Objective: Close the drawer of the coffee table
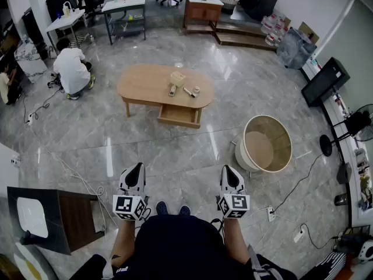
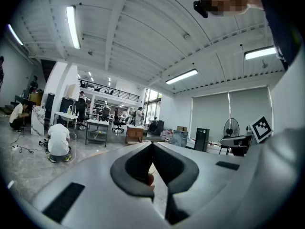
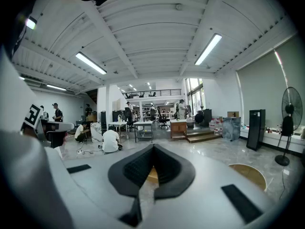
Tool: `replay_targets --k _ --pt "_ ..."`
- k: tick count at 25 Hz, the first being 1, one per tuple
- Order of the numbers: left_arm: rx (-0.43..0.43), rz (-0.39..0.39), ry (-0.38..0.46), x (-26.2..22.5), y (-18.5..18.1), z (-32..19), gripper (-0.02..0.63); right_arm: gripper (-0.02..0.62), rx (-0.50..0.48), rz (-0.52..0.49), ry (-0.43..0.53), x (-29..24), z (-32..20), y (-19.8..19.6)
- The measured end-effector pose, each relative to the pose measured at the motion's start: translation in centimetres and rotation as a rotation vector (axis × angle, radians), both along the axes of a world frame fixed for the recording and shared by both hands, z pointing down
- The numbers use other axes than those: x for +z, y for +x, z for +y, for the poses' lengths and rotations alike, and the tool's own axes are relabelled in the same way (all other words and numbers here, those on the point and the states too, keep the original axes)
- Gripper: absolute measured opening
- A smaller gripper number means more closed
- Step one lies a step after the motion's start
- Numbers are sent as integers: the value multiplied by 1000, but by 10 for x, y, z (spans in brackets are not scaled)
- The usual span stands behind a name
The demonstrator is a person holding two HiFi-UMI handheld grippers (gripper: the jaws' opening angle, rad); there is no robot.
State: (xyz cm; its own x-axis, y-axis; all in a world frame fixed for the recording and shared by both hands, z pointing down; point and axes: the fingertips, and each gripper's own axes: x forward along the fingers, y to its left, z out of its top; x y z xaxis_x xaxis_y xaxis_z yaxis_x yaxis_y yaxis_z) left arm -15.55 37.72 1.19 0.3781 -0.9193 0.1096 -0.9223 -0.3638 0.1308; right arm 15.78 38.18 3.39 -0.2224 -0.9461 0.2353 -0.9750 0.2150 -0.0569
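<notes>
**Q:** Head view: where's the drawer?

**A:** The drawer [image 1: 179,115] stands pulled out under the near long edge of the table [image 1: 145,83], toward its right end. Small items [image 1: 183,85] sit on the top just above it. You stand well apart from it, with the left gripper [image 1: 136,169] and right gripper [image 1: 228,170] low in front of you.

**Q:** Left gripper view?

**A:** Your jaws meet at the tips with nothing between them. A person [image 2: 58,142] crouches on the floor [image 2: 28,168] at left.

**Q:** Right gripper view?

**A:** The tips are together here too, and they hold nothing. The tan sliver behind them is probably the table.

**Q:** How will it handle?

**A:** It is likely a light, stiff wooden box on runners. You need no grip: press the closed tips against the middle of its front panel. An off-centre shove could skew it, or slide the table on that glossy floor.
</notes>
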Motion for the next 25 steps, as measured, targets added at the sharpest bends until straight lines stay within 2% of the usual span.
replay_targets --k 3,7,25 --pt "6 -38 13 -1 2 1 26 26 -6 7 -1 0 0 0" --pt "11 -13 8 0 5 2 26 26 -3 14 -2 0 1 2" --pt "14 -5 7 -3 5 1 25 26 -9 -16 20 -5 4 3"
